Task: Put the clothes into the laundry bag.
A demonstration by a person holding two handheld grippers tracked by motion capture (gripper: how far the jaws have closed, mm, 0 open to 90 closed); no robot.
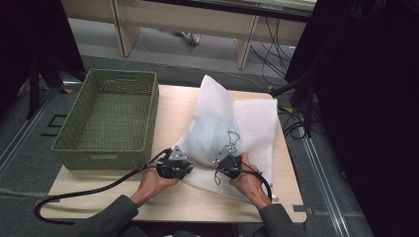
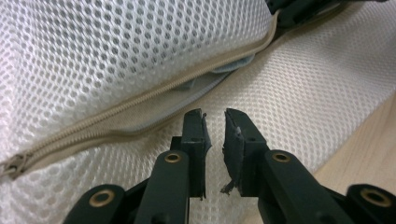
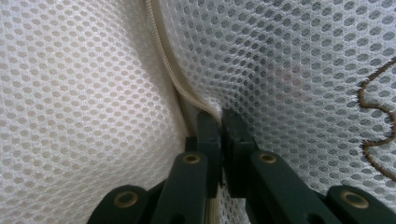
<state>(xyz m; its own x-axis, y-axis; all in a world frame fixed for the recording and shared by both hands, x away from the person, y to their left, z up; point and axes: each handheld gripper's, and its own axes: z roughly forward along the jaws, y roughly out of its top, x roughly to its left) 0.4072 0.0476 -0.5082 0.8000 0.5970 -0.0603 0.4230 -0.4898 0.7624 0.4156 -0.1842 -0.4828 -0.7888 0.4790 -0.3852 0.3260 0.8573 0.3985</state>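
A white mesh laundry bag lies on the wooden table, puffed up, with a brown embroidered motif on it. My left gripper rests at the bag's near left corner. In the left gripper view its jaws stand slightly apart with nothing between them, just short of the beige zipper. The zipper gapes there over a grey-blue cloth. My right gripper is at the bag's near edge; its jaws are shut on the mesh where the zipper runs in.
A green woven basket stands on the table's left half, with nothing in it. Black cables hang off the table's right side. The zipper pull lies at the far left of the left gripper view.
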